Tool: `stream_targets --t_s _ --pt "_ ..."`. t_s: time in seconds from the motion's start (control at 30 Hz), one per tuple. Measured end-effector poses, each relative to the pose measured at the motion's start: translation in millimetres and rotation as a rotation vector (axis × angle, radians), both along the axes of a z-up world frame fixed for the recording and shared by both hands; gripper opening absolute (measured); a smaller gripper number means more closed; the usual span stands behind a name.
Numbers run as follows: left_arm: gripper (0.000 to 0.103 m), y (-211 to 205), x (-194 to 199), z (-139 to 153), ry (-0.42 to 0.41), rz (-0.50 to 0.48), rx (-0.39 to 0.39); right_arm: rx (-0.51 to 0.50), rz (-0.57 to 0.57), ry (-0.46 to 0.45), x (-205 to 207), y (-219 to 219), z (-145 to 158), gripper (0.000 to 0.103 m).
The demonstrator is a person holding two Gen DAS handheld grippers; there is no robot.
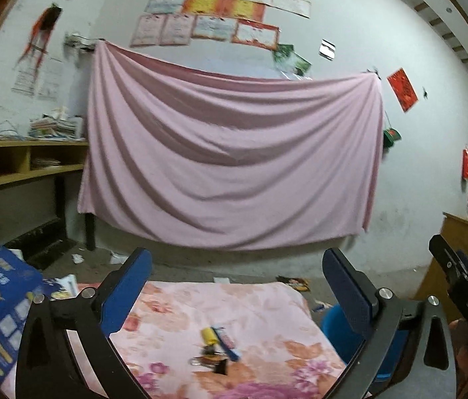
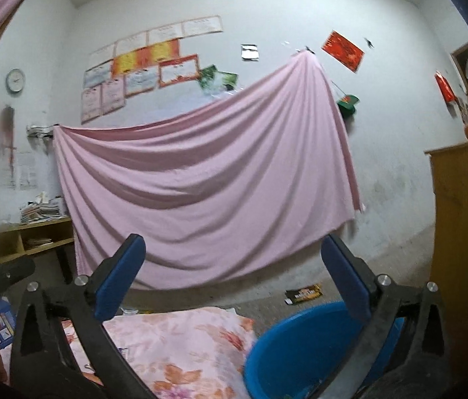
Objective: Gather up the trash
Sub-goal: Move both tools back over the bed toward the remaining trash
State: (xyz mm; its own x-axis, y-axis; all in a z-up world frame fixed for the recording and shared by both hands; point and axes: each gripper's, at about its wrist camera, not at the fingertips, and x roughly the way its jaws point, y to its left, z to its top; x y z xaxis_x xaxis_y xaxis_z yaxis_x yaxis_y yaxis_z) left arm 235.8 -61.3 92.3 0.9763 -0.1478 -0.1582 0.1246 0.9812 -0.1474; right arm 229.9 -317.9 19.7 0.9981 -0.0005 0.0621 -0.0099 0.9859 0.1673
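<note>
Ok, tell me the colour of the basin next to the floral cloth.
Blue basin, clearest in the right wrist view.

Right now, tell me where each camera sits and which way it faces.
Left wrist: on the left gripper, jaws open, facing the pink sheet over the floral cloth; the right gripper shows at right.
Right wrist: on the right gripper, jaws open, facing the same sheet above the blue basin.
Shared: sheet, floral cloth, basin, wall clock.
</note>
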Motion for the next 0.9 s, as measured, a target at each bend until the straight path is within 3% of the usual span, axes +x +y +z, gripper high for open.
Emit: stream_targets --t_s 0.27,0.5,0.9 --pt "0.101 30 -11 -12 -0.022 0.071 0.03 -0.091 0.083 -0.04 -2 43 -1 0.103" --pt "0.101 46 -10 -33 0.003 0.092 0.08 -0.168 0.114 -0.007 7 70 -8 0.103" --pt "0.101 67 8 -65 0.093 0.053 0.048 -0.229 0.152 0.1 30 88 -23 0.103"
